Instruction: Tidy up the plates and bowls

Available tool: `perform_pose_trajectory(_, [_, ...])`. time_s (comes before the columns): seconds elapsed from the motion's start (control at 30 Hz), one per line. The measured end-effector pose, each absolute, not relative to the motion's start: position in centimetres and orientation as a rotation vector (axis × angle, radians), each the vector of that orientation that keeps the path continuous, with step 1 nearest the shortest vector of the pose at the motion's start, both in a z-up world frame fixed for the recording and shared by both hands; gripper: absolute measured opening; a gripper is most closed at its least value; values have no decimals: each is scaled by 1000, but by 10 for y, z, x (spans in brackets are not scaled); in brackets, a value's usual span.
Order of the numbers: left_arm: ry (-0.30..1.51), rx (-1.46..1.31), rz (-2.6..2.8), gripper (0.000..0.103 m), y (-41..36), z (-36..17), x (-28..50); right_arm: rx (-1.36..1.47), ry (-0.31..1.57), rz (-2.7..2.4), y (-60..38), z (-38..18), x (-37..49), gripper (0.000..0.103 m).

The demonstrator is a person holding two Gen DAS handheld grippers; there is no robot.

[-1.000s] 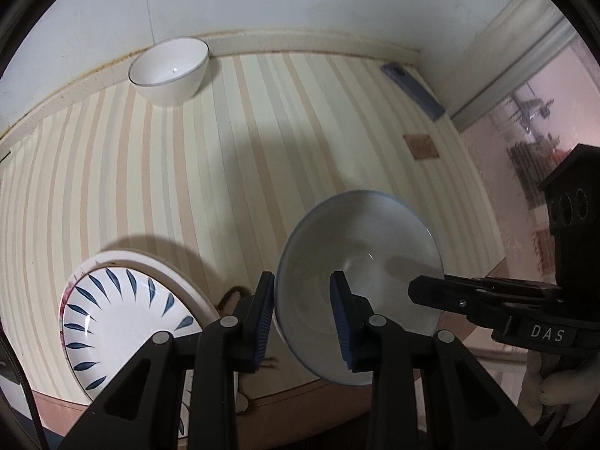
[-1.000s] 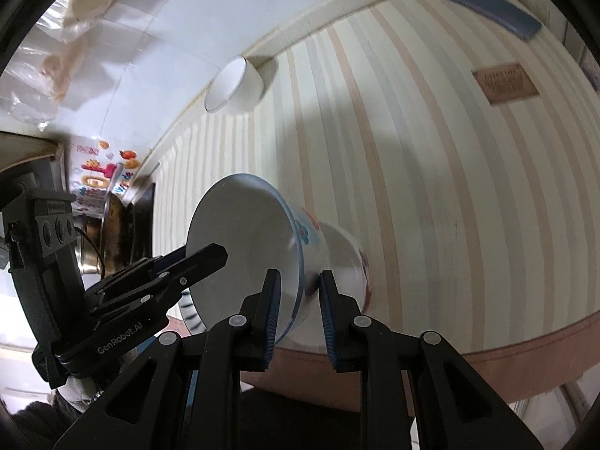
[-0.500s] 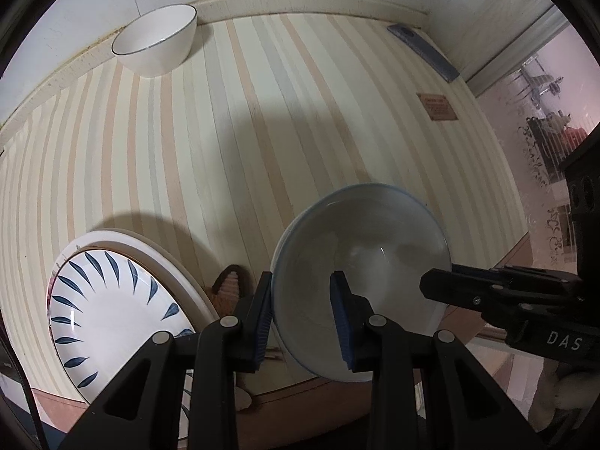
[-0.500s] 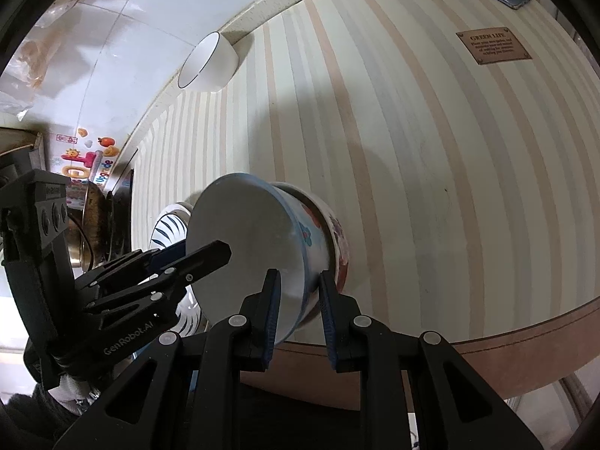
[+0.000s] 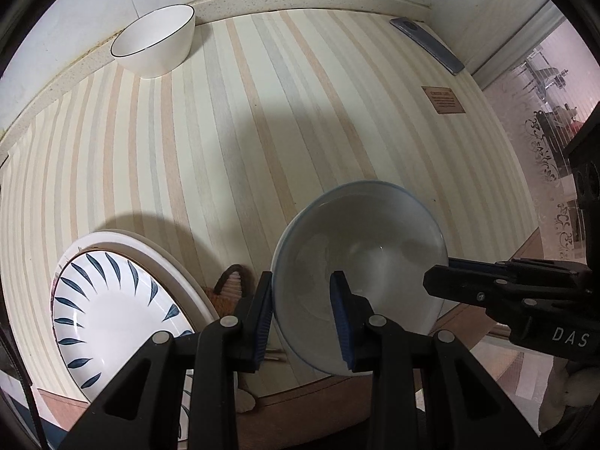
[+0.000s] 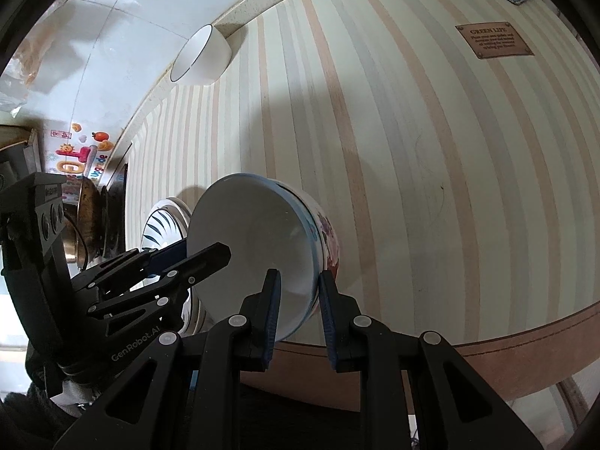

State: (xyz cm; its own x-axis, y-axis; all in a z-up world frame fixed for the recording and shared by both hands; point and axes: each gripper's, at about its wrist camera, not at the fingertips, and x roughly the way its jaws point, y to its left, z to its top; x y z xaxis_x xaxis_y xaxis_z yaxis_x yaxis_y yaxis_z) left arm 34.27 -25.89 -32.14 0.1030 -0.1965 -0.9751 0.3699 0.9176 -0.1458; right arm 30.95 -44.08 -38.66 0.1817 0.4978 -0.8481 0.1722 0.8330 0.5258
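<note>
- Left wrist view: the left claw [image 5: 302, 315] points steeply down, its jaws closed on the near rim of the floral bowl [image 5: 360, 270], one blue pad outside the wall, one inside.
- The right claw [image 5: 437, 281] enters from the right edge of that frame and pinches the bowl's opposite rim; "DAS" is printed on its body.
- Right wrist view: the right claw [image 6: 298, 311] clamps the floral bowl [image 6: 262, 247] at lower centre, and only here does the flower pattern on its outer wall show. The left claw's [image 6: 206, 253] body reads "GenRobot.AI".
- The bowl is at the table's [image 5: 262, 131] near edge, right of the leaf-patterned plate [image 5: 112, 311].
- A white bowl [image 5: 155, 45] sits upper left; a brown label [image 6: 494, 40] reads "GREEN LIFE".
</note>
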Motion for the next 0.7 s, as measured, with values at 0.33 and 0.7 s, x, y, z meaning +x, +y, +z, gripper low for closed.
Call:
perform_pose_trajectory(0.33, [1269, 18, -361, 36, -223, -262, 371, 671, 1385, 293, -460, -357, 333, 41])
perform_pose_trajectory(0.7, [1258, -270, -88, 37, -124, -287, 545, 611, 1218, 404, -418, -332, 515, 54])
